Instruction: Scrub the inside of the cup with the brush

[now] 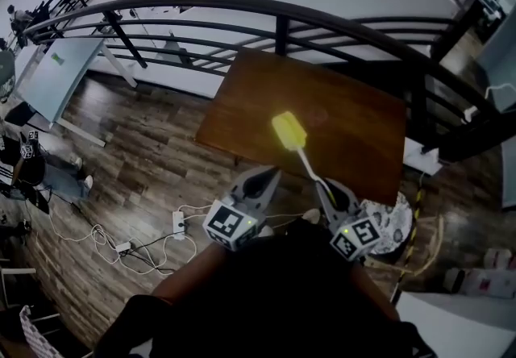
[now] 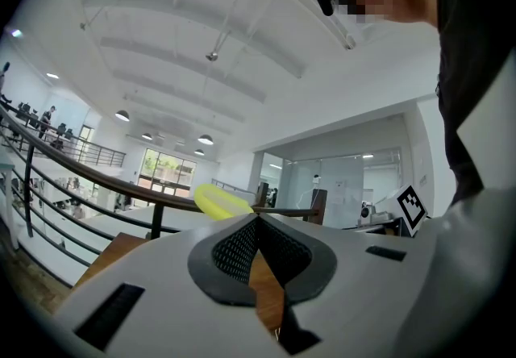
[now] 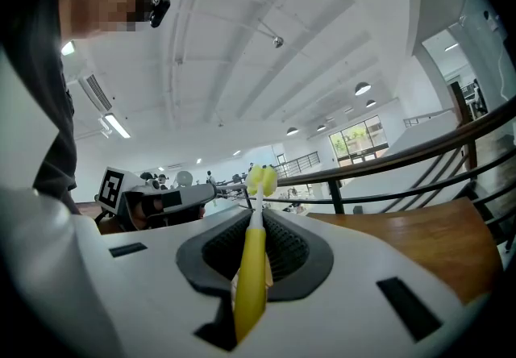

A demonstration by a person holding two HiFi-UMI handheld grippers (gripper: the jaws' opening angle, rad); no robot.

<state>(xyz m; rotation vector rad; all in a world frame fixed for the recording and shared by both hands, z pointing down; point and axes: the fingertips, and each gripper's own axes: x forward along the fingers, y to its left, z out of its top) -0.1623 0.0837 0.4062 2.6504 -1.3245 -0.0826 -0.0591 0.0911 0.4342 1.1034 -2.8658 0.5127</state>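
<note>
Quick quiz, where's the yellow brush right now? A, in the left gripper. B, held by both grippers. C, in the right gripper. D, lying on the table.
C: the handle of the brush is clamped between the jaws of the right gripper, while the left gripper is shut on nothing.

The left gripper (image 1: 268, 176) has its fingers (image 2: 234, 250) pressed together; the right gripper (image 1: 324, 189) clamps the brush (image 1: 289, 132).

Head view looks steeply down on the table (image 1: 355, 126); both gripper views skim low over it, sharing the brush (image 1: 289, 132).
</note>
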